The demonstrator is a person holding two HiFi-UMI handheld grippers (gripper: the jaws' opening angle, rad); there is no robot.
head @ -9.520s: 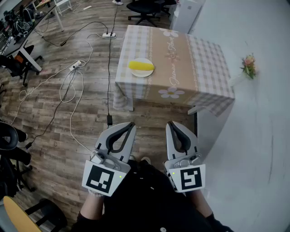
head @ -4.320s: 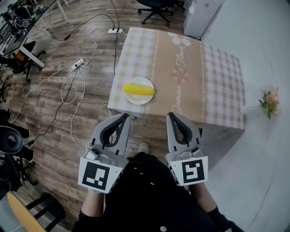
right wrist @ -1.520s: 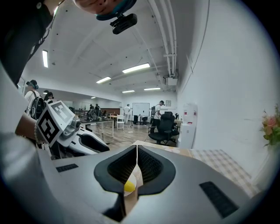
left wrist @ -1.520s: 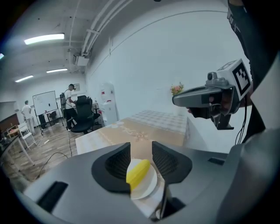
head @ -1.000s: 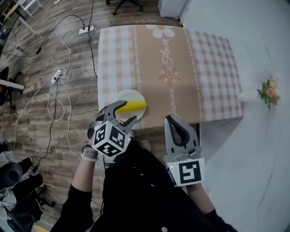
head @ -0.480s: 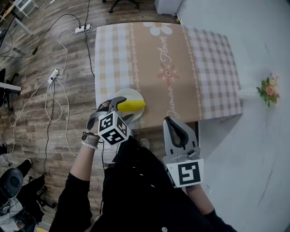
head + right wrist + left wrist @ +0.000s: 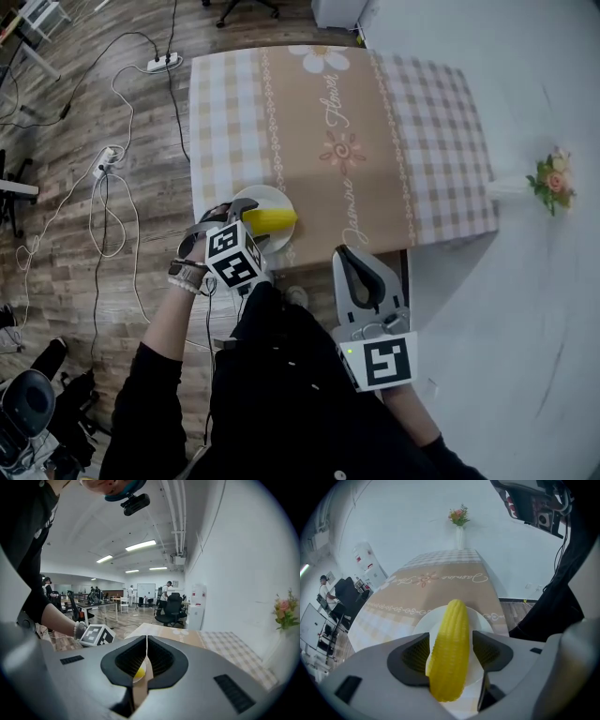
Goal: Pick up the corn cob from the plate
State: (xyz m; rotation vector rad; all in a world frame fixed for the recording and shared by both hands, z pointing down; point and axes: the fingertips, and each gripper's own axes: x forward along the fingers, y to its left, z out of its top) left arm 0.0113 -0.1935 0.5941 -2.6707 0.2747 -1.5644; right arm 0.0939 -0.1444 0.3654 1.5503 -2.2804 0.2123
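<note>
Yellow on a white plate (image 7: 274, 192), the corn cob (image 7: 274, 221) lies at the near left corner of the checked table (image 7: 375, 112) in the head view. The left gripper (image 7: 251, 223) tips down over it, marker cube uppermost. The right gripper (image 7: 347, 253) hangs off the table's near edge, apart from the plate.

In the left gripper view the cob runs lengthwise between the 2 jaws, which have just been opening and stand wide. The ribbed pads (image 7: 417, 656) flank its near half with a gap on each side, and nothing is pressing yet. The cob rests on the plate, its far tip towards a vase of flowers (image 7: 459, 527) beyond the table's far end.

The right gripper view shows its jaws closed together on nothing; a sliver of plate and cob shows through the slit.

The step in hand looks like the closing grip. To do it well:
- Settle low enough that the pads meet the cob's widest part, not its top curve.
- Keep it centred so both pads land together.
- Close gently, since a round, tapering cob may roll or slip out.
- Lift straight up so the plate is not dragged.
</note>
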